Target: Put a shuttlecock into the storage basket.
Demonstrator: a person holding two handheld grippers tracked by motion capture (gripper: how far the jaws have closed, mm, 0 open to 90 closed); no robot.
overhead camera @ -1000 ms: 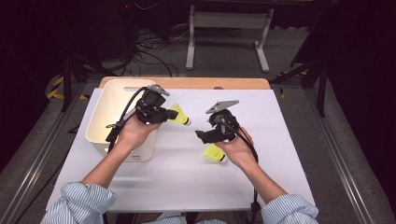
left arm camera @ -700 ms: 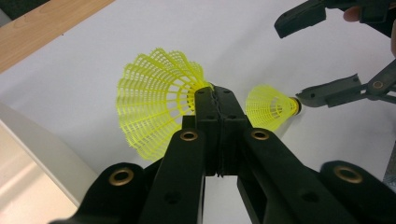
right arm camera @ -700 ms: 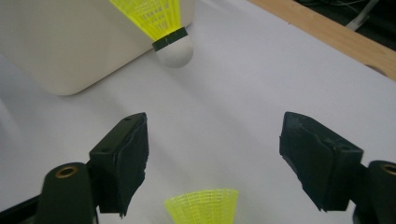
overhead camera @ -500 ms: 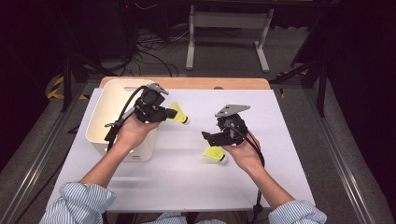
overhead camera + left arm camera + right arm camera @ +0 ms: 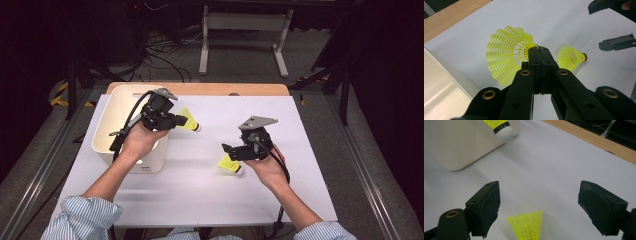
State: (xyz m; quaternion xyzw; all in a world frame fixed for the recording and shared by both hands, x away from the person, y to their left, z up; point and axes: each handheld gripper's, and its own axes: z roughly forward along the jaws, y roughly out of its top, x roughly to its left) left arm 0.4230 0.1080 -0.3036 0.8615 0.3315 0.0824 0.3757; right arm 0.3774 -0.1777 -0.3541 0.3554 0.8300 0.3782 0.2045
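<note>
Shuttlecock [image 5: 186,121] pinched in left gripper [image 5: 176,120] is hovering beside the bin [image 5: 116,125]. Right gripper [image 5: 229,153], jaws just spreading, is straddling a second shuttlecock [image 5: 230,164]; closing on it likely comes next.

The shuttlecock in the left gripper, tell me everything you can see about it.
The shuttlecock has a bright yellow skirt of what looks like plastic mesh, flared and scalloped at the rim, a black band and a rounded white tip. The left gripper is shut on the skirt's edge, holding it clear of the white table, tip pointing away from the white bin beside it.
</note>
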